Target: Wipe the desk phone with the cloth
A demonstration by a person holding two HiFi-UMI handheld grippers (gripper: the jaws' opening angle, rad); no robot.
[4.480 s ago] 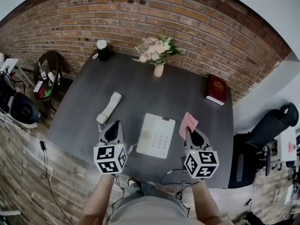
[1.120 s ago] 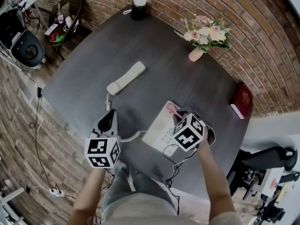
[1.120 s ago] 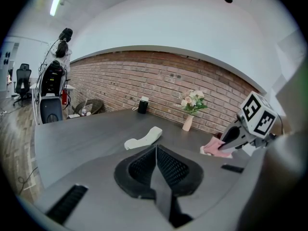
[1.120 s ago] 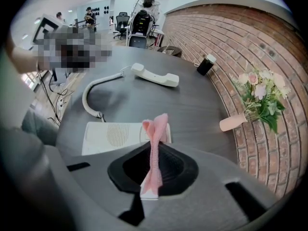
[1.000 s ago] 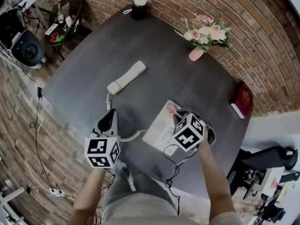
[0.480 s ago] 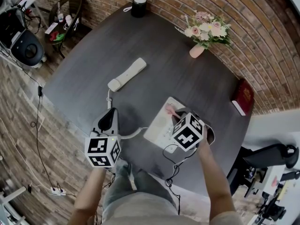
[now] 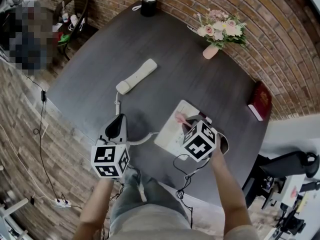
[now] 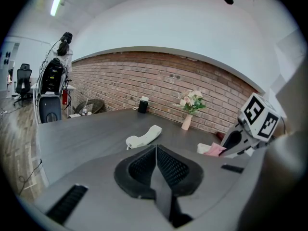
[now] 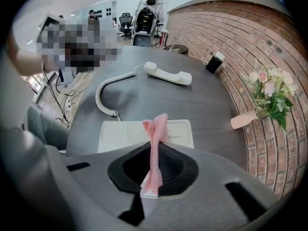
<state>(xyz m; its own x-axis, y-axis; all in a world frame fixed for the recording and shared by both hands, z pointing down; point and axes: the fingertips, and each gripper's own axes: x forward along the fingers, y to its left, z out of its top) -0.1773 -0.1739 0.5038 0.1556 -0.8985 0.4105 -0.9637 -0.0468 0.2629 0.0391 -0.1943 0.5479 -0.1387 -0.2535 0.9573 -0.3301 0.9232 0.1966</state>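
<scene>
The white desk phone base point(image 7: 170, 130) lies near the table's front edge, with its handset point(image 7: 136, 77) off and lying further back to the left. A coiled cord point(image 7: 142, 140) joins them. My right gripper point(image 7: 189, 124) is shut on a pink cloth point(image 7: 181, 118), and the cloth rests on the base's far end. In the right gripper view the cloth point(image 9: 158, 129) stands up between the shut jaws over the base point(image 9: 120, 134). My left gripper point(image 7: 118, 126) hovers left of the base, shut and empty point(image 8: 156, 150). Ahead of it lie the handset point(image 8: 144, 136) and the cloth point(image 8: 215, 149).
On the dark table point(image 7: 100, 69) a vase of flowers point(image 7: 216, 31) stands at the back, a black cylinder with a white top point(image 7: 148, 3) at the far corner and a red book point(image 7: 260, 100) at the right edge. A brick wall runs behind.
Since 4.5 s ago my right gripper has carried the cloth from beside the phone onto its base. Over the last second it shifted only slightly. The left gripper stayed put.
</scene>
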